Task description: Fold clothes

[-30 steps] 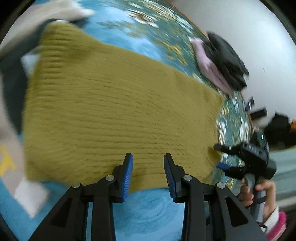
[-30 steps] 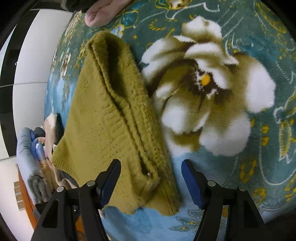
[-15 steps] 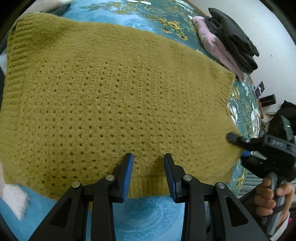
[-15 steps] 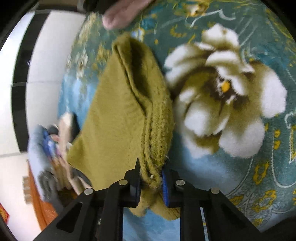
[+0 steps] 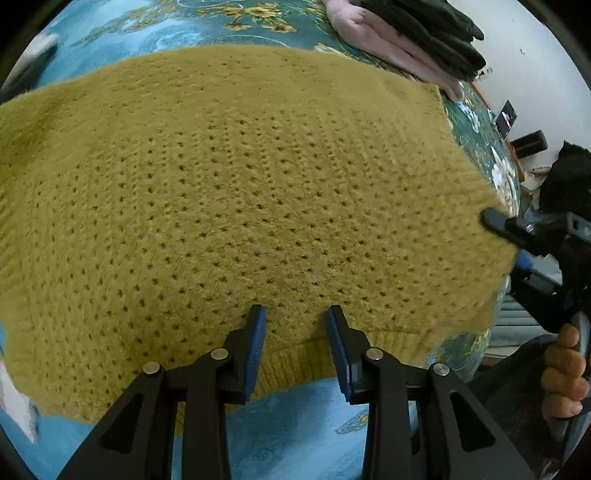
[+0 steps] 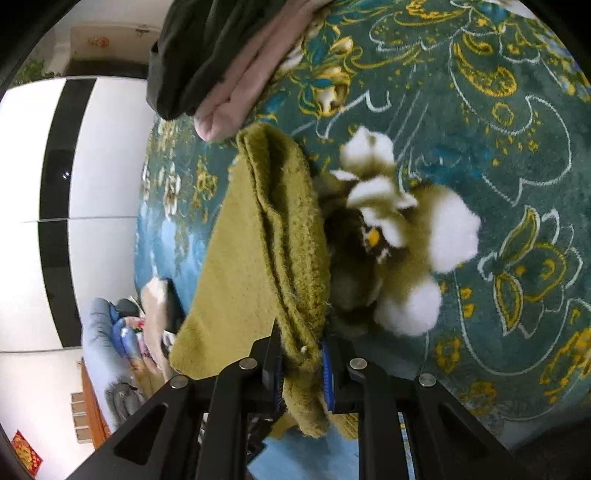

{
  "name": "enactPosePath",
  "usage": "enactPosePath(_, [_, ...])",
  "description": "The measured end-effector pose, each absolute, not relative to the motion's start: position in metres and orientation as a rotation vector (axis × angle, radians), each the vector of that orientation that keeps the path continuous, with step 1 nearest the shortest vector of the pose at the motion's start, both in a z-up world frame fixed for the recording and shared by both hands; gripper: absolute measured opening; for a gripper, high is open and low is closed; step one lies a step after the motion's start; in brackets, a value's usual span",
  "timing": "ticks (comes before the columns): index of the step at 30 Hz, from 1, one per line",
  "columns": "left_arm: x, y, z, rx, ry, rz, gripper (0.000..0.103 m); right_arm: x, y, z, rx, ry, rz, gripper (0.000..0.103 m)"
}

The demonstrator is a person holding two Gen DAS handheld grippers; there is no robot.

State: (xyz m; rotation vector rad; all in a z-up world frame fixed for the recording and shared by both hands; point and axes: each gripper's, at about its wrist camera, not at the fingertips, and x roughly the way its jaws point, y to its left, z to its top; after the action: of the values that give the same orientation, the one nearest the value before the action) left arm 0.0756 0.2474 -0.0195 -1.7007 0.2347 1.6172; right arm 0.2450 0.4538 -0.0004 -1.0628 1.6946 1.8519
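Centrally, mustard-yellow open-knit sweater (image 5: pixel 258 192) spread over teal floral-patterned carpet (image 5: pixel 295 435), ribbed hem at near edge. Left gripper (image 5: pixel 295 343): jaws narrowly apart, blue pads (image 5: pixel 255 347) either side of the hem, cloth between them but not pinched. Right gripper (image 6: pixel 301 373): jaws clamped on the sweater's bunched right edge, several knit layers stacked between its pads; in the left wrist view it sits at the sweater's right side, a hand (image 5: pixel 565 373) wrapped round its handle. Beside the sweater in the right wrist view, a large white-and-olive flower motif (image 6: pixel 402 251) woven into the carpet. Far side: 2 folded garments stacked, pale pink one (image 5: pixel 391 55) under dark charcoal one (image 5: pixel 428 33), just beyond the sweater's far right corner.
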Motion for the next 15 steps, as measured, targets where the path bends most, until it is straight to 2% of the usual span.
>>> enactPosePath(3, [0.054,0.219,-0.004,-1.702,0.134,1.685,0.035,0.231,0.446,0.012,-1.112,1.576,1.910,0.017])
enactPosePath(10, [0.007,0.120,0.031,-1.671,-0.112,1.901,0.035,0.169,0.395,0.080,-1.247,1.102,2.226,0.017])
enactPosePath(15, [-0.017,0.053,0.039,-1.666,-0.285,2.011,0.035,0.104,0.316,0.112,-1.369,0.755,2.467,0.017])
